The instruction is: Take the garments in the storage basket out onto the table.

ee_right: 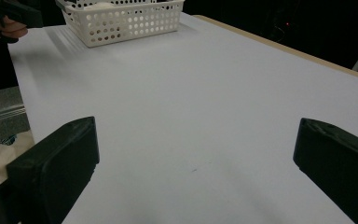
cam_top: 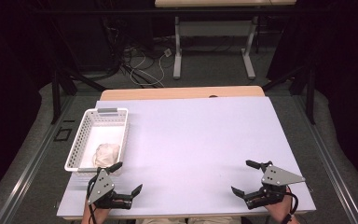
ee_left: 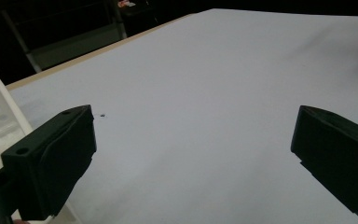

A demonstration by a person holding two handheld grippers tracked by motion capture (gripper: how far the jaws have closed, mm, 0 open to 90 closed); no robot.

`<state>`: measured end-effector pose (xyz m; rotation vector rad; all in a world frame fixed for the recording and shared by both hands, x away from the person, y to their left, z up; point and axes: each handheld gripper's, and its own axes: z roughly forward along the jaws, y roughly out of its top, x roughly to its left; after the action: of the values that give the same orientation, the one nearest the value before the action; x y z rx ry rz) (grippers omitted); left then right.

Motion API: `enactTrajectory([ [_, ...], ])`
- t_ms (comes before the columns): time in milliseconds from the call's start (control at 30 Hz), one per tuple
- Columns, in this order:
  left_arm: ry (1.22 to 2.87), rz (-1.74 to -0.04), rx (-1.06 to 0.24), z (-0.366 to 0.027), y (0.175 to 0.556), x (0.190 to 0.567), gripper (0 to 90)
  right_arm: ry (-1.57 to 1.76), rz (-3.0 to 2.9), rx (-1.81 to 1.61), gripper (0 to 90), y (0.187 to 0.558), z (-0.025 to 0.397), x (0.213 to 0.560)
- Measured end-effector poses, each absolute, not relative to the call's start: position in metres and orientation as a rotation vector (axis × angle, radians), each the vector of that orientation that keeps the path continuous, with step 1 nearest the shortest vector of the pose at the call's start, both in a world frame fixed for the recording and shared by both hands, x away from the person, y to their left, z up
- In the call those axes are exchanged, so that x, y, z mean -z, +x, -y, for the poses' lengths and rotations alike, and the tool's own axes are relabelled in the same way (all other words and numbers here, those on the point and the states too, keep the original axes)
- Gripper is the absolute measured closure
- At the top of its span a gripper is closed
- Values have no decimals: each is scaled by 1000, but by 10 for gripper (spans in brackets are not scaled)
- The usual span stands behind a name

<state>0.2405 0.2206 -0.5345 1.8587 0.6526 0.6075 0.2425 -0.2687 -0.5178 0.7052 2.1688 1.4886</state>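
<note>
1. The basket (cam_top: 80, 140) is the landmark. It is white, with holes in its walls, and it stands on the left part of the tabletop (cam_top: 191, 140), close to the left edge.
2. A white, crumpled lump (cam_top: 106, 154) lies inside the basket, in the end nearer to the person. I cannot tell what material it is.
3. The left gripper (cam_top: 128, 178) is just beside the near end of the basket. One of its fingers (cam_top: 115, 166) reaches up to the near right corner of the basket; I cannot tell if it touches the rim.
4. The fingers of the left gripper are spread wide and hold nothing. In the left gripper view there is bare tabletop between them, and a corner of the basket shows at the left edge.
5. The right gripper (cam_top: 244, 178) is well apart from the basket, near the right front corner of the tabletop.
6. Its fingers (cam_top: 252, 164) are also spread wide and empty. In the right gripper view the basket stands far behind them, at the top.
</note>
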Motion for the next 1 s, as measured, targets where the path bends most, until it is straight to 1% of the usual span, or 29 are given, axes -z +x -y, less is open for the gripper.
enactTrajectory([
  [300,1855,-655,-613,-220,241,535,1,709,-2171,-1487,0,243,269,519],
  [433,1878,-650,-610,-220,241,534,1,710,-2171,-1485,0,243,269,518],
  [733,1877,-671,-581,-219,241,531,1,708,-2174,-1480,0,243,268,519],
  [867,1918,-687,-567,-219,243,530,1,715,-2176,-1480,0,243,268,519],
  [933,1945,-691,-539,-216,244,529,1,714,-2177,-1480,0,243,268,519],
  [1000,1950,-673,-549,-214,244,527,1,714,-2178,-1481,0,243,268,519],
])
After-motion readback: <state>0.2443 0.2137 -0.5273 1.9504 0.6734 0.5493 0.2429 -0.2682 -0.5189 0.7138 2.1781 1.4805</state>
